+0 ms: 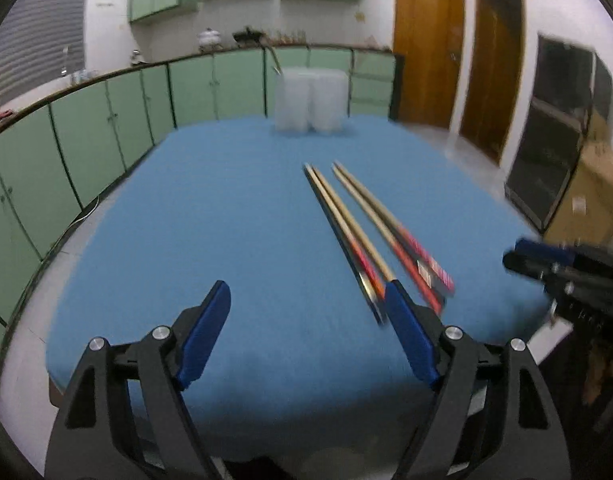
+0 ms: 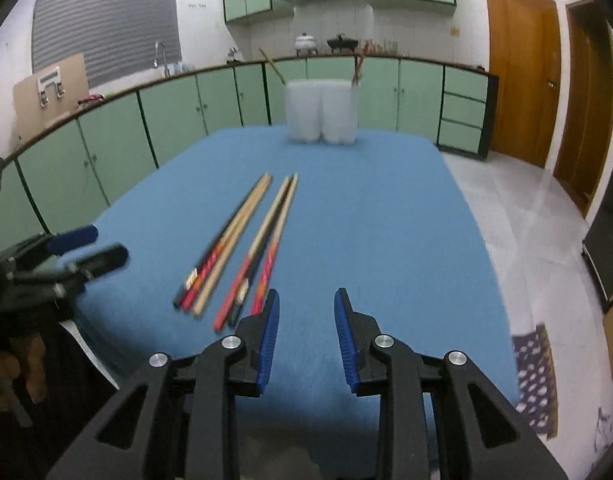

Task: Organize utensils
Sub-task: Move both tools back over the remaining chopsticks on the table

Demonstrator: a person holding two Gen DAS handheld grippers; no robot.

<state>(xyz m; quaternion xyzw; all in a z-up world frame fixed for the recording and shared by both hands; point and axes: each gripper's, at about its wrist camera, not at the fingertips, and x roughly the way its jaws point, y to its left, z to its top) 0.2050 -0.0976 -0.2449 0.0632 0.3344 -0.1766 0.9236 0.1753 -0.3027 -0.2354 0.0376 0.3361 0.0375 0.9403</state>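
Observation:
Several chopsticks (image 1: 362, 232) with wooden tips and red-black handles lie in two bunches on the blue tablecloth (image 1: 226, 240); they also show in the right wrist view (image 2: 246, 248). My left gripper (image 1: 308, 292) is open and empty, its right finger beside the chopsticks' handle ends. My right gripper (image 2: 306, 300) is open and empty, just right of the handle ends. Two translucent white holders (image 2: 322, 110) stand at the far table edge, with a few sticks in them; they also show in the left wrist view (image 1: 310, 98).
Green cabinets (image 1: 106, 120) line the wall behind and left of the table. Wooden doors (image 2: 522, 80) stand at the right. The right gripper appears in the left wrist view (image 1: 546, 264), the left gripper in the right wrist view (image 2: 78, 256).

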